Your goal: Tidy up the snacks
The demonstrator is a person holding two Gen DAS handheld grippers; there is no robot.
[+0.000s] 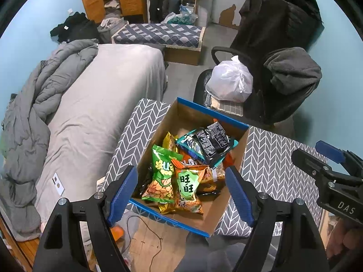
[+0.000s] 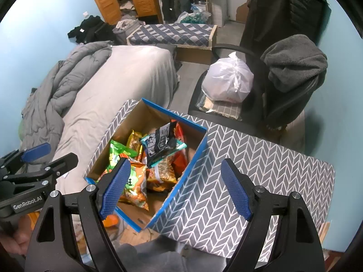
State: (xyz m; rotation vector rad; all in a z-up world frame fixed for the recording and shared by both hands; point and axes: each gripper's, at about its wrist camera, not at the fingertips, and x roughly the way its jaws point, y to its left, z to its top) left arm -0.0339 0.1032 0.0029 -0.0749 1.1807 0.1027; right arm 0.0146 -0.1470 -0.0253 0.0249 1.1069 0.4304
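Left wrist view: my left gripper (image 1: 181,192) and right gripper (image 2: 175,189) hang apart, empty, above the box (image 1: 213,112); I lower onto one snack (image 1: 162,174), pinching its top edge.

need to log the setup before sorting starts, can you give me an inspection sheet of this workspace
surface: table with a grey herringbone cover, bare to the right of the box
job's things: open cardboard box with blue edges, on the table, holding a loose pile of snack packets; a green packet lies on top near the front, a black packet towards the back
clutter: white plastic bag on the office chair
grippers: left tongs and right tongs both open, empty, above the box
cables: thin black cable on the floor
surroundings: bed with a grey duvet, clothes, wardrobe
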